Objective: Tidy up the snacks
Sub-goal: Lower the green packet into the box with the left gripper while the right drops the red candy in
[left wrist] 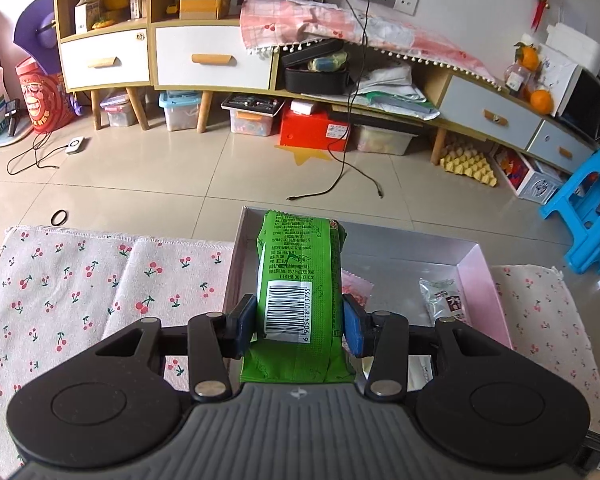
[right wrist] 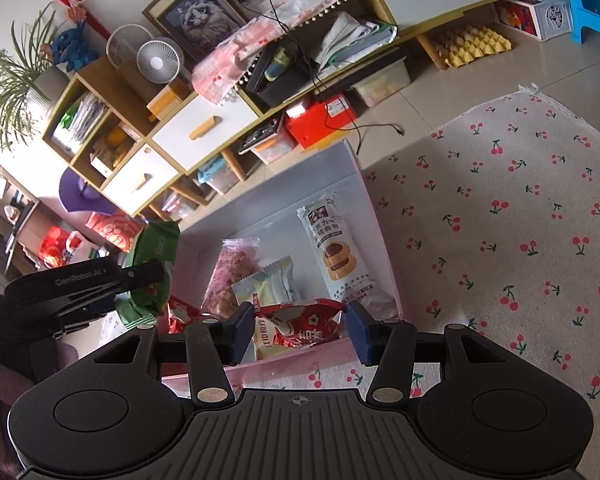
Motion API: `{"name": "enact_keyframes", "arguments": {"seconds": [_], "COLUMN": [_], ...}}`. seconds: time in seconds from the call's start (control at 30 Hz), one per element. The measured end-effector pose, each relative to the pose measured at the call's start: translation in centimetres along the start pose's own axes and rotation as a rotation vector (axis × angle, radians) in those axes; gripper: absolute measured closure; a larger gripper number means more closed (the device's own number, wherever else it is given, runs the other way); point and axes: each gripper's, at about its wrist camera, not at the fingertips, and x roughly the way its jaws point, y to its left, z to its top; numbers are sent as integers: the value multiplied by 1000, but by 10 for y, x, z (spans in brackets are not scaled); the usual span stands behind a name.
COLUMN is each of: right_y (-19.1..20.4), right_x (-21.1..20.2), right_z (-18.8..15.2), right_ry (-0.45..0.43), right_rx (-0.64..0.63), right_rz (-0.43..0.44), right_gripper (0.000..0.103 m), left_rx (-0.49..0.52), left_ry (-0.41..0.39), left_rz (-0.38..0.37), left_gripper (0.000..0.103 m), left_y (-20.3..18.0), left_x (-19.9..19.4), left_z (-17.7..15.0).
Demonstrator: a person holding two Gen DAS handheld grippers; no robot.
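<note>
Left hand-held gripper (left wrist: 299,322) clamps green snack packet (left wrist: 298,276) above pink box (left wrist: 480,280).

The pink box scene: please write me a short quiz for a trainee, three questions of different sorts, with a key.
1. True or false: the left gripper holds the green packet.
2. Which lies in the pink box? A) orange B) cake packet C) fan
3. Fill in: the right gripper's fingers flank a ____ packet without closing on it.

Key: 1 true; 2 B; 3 red.

1 pink box (right wrist: 374,216), 6 snack packets, 1 cherry-print cloth (right wrist: 500,216)
</note>
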Motion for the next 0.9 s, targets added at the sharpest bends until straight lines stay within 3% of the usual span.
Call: {"name": "enact_keyframes", "arguments": {"seconds": [0.3,0.43,0.53,0.63,0.73,0.83,0.9], "right_y": [-3,-3,-4,-9,-14,-16,-16], "right_x": [2,0,-2,-4,-5,-7,-9], "right_z": [3,3,6,9,12,14,15], "right_ry": [3,-9,-21,-27,-29,-30,-34], "right_rx": [25,33,32,50,75,84,80], "right_rz": [13,9,-28,-32,-35,-35,-31], "right_gripper": [54,51,50,38,35,32,32], "left_rx": [127,116,93,133,124,94,87], "left_ry": [-4,17,83,62,33,14,5], "left_rz": [73,116,132,123,115,103,89], "left_gripper": [62,62,61,62,62,50,48], "left_y": [-11,-7,-1,-4,-5,-4,-4], "left_x": [7,14,21,18,16,13,9], "left_z": [8,13,12,10,12,13,13]}}
